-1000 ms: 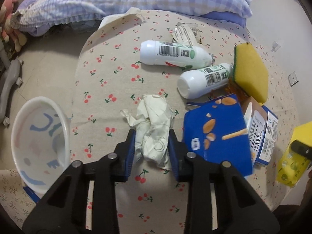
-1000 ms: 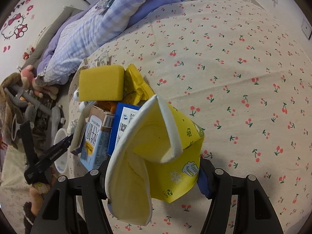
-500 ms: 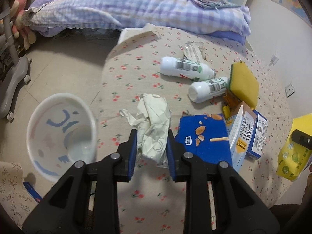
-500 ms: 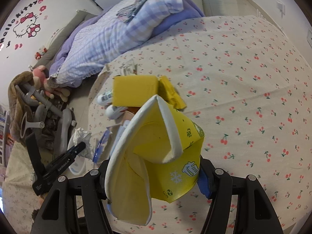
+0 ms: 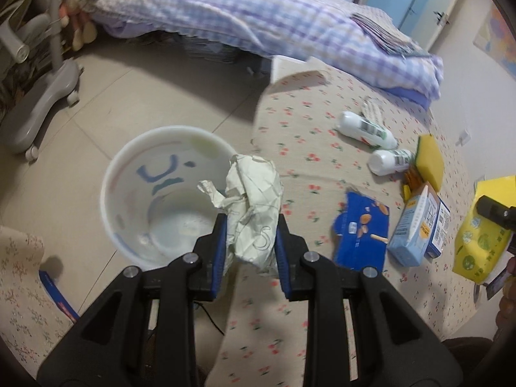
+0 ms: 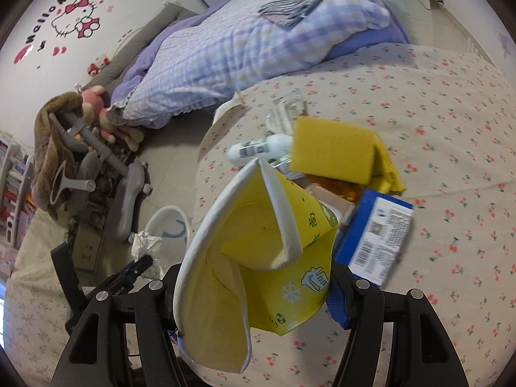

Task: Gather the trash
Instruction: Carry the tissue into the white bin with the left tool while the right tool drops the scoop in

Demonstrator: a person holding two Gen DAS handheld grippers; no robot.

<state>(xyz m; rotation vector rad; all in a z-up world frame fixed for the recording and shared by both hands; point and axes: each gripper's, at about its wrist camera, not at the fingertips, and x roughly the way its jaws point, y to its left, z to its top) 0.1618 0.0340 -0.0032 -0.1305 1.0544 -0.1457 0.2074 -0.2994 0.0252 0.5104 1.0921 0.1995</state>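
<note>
Bedroom setting: tiled floor, bed with a lilac checked quilt [image 5: 245, 22], and a bench under a cherry-print cloth [image 5: 306, 148].

Item 1. Left gripper [image 5: 249, 235]: fingers narrowly apart, blue pads pressed on both sides of a crumpled paper wrapper [image 5: 254, 206]. Wrapper is lifted clear of the bench and sits in front of the rim of a white bin [image 5: 129, 193] that stands on the floor just beside the bench edge.

Item 2. Right gripper [image 6: 254, 287]: fingers set wide, clamped on a yellow carton [image 6: 290, 274] with its top flaps torn open and a white-edged flap hanging down toward the camera. Carton is held above the bench.

Item 3. Still on the bench, grouped near the far right in the left wrist view: two white bottles [image 5: 367, 129] lying on their sides, a yellow sponge [image 5: 430, 158], a flattened blue snack box [image 5: 361, 235], and a pale blue carton [image 5: 416, 225] leaning beside it.

Item 4. Background: grey wheeled stand [image 5: 38, 103] on the floor; cartoon wall sticker [image 6: 74, 16] above the bed; plush toys [image 6: 96, 109] by the quilt's corner.
</note>
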